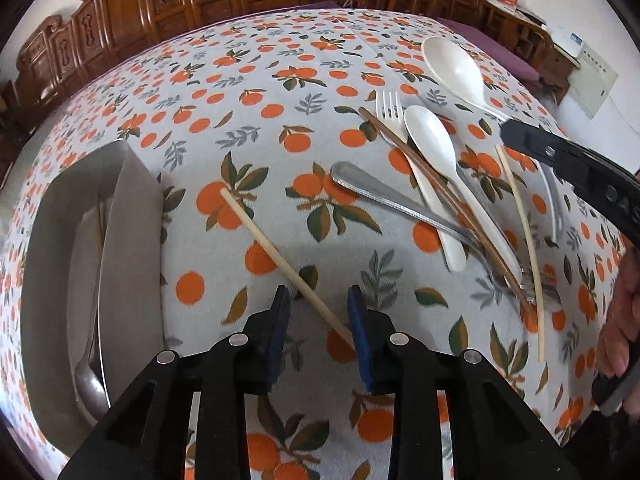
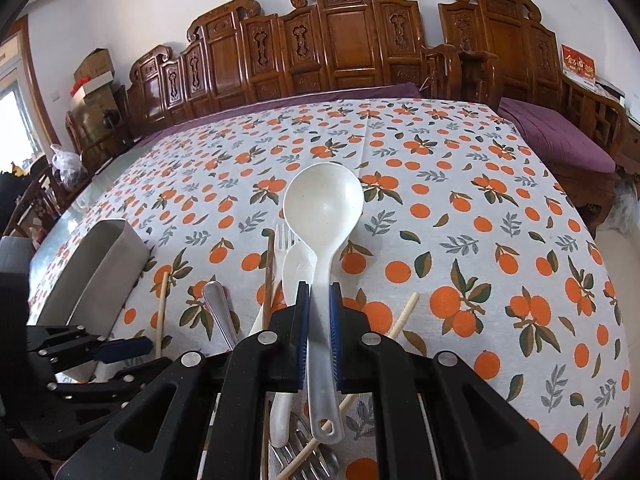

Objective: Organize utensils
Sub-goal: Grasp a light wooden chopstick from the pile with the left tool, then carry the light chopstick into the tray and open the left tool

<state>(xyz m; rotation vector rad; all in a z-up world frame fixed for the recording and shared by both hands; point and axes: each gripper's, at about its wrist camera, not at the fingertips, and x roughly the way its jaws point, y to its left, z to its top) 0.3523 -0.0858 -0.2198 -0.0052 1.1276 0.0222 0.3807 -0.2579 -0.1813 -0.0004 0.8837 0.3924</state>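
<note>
My left gripper (image 1: 320,316) is open just above the orange-print tablecloth. A pale chopstick (image 1: 272,248) lies slanted between its blue pads, its near end by the right pad, and neither pad presses on it. My right gripper (image 2: 320,300) is shut on the handle of a large white ladle (image 2: 324,200), whose bowl points away from me. Under it lies a heap of utensils: a white spoon (image 1: 430,144), a fork (image 1: 388,106), a brown chopstick (image 1: 440,196), a metal handle (image 1: 384,192) and a second pale chopstick (image 1: 520,232).
A metal tray (image 1: 136,208) stands at the left and holds a metal spoon (image 1: 90,384). A hand (image 1: 624,320) grips the right tool at the right edge. Carved wooden benches (image 2: 340,44) with a purple cushion line the table's far side.
</note>
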